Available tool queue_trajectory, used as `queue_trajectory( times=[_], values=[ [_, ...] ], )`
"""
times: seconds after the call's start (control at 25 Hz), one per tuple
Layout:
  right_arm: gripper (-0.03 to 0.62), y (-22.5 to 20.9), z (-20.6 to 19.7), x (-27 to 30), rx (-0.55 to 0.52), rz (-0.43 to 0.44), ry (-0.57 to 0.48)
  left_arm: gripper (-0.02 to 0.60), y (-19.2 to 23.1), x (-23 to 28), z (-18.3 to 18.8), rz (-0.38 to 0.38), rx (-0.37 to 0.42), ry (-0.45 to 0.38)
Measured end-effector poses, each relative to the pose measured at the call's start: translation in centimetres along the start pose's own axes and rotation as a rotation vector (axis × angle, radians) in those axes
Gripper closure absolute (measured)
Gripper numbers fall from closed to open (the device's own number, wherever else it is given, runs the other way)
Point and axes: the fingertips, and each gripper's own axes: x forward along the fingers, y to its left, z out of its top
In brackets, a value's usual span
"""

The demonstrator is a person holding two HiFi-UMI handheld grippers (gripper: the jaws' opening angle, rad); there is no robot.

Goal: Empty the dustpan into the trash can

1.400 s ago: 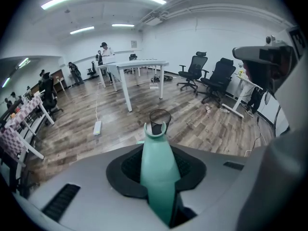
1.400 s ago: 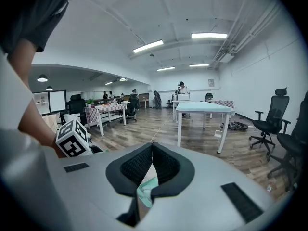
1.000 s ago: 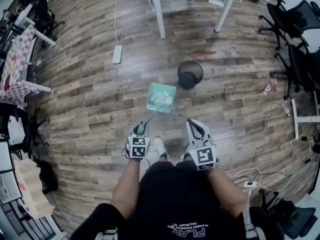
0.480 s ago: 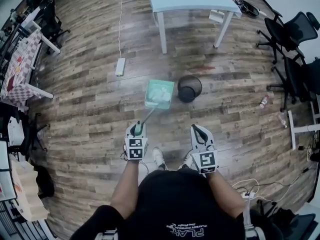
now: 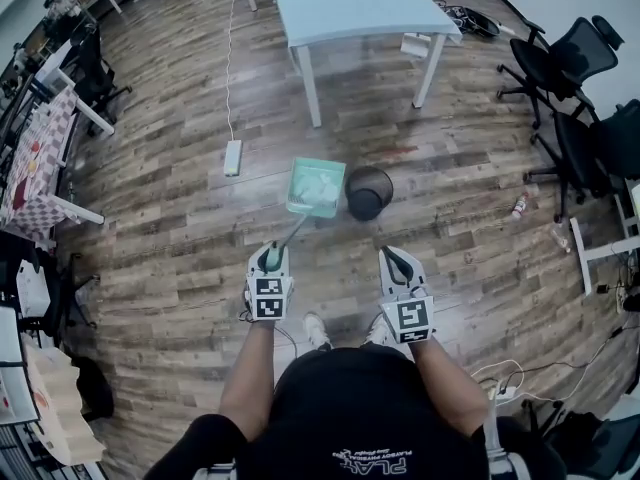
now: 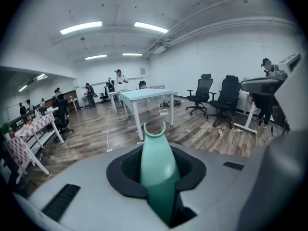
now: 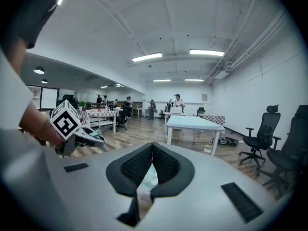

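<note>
In the head view a teal dustpan [image 5: 317, 188] with white scraps in it hangs above the wooden floor, just left of a round black trash can [image 5: 369, 192]. My left gripper [image 5: 272, 261] is shut on the dustpan's long teal handle [image 6: 156, 170], which runs forward out of the jaws. My right gripper [image 5: 393, 258] is to the right of it, near the trash can's near side, shut with nothing between its pads [image 7: 152, 146]. In the right gripper view, the left gripper [image 7: 72, 126] shows at the left.
A light blue table [image 5: 345, 3] stands beyond the trash can. A white power strip [image 5: 232, 157] and its cord lie on the floor to the left. Black office chairs [image 5: 560, 78] and a bottle [image 5: 519, 205] are at the right, a checkered table [image 5: 35, 148] at the left.
The dustpan has risen and come up beside the trash can, which was farther off and to its right. Both grippers have moved up and forward.
</note>
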Motion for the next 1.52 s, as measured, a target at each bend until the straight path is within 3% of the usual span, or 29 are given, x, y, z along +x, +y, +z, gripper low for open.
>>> queue_trajectory(
  times=[0.44,0.8,1.12,1.52],
  values=[
    [0.569,-3.1,-1.3,-1.8,0.016,-0.077,0.028,0.483,-0.6,4.3,2.3,-0.052,0.139,0.025],
    [0.569,-4.7,-1.6,-2.6,0.025,-0.122,0.034,0.482,-3.8,7.9,4.6,-0.088,0.511,0.019],
    [0.569,-5.7,-2.3,-3.1,0.032,-0.148,0.043,0.479,-9.2,9.2,4.2,-0.145,0.959,-0.013],
    [0.569,-7.1,-4.0,-1.0,0.057,-0.173,0.086,0.480,-12.7,9.6,2.8,-0.201,1.204,-0.016]
  ],
)
